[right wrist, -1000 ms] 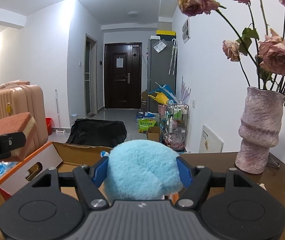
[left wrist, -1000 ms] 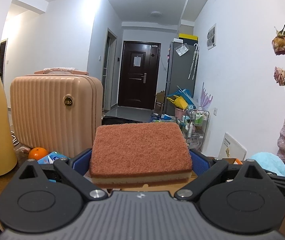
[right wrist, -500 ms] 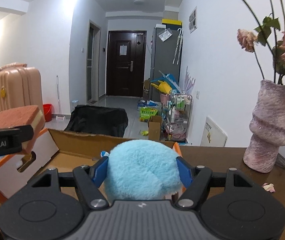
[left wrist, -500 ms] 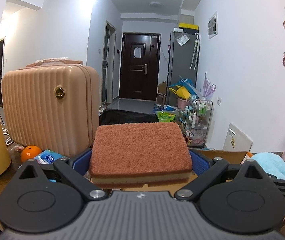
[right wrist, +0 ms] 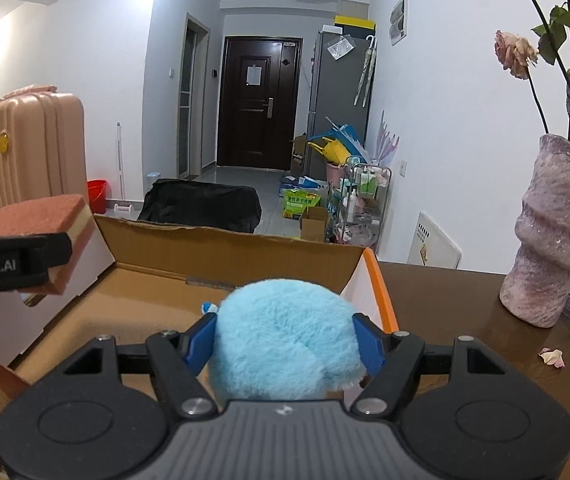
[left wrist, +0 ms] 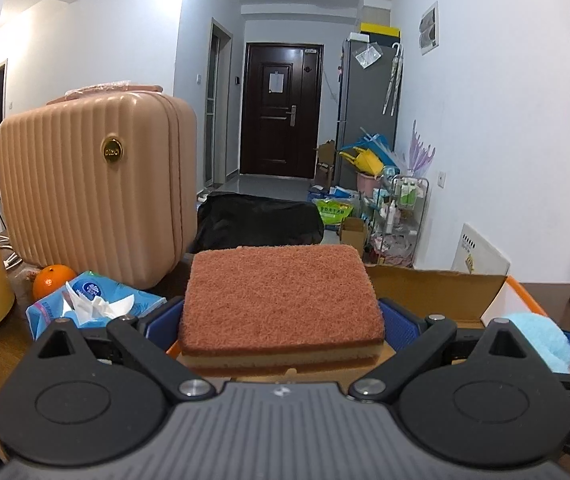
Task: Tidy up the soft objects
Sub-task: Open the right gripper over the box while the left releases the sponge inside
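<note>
Our left gripper (left wrist: 281,316) is clamped on a brown sponge (left wrist: 281,300), held flat above the near left edge of the open cardboard box (right wrist: 221,248). Our right gripper (right wrist: 285,340) squeezes a fluffy blue ball (right wrist: 285,344) over the box's right side. Beyond sit a tissue pack (left wrist: 93,300) and an orange (left wrist: 51,280), then a pink suitcase (left wrist: 93,192), with a vase (right wrist: 553,240) on the table (right wrist: 465,320) at right.

Box (right wrist: 241,248) centre; suitcase (left wrist: 97,184) behind-left (tissue pack (left wrist: 97,304) before it); vase (right wrist: 557,236) right.
</note>
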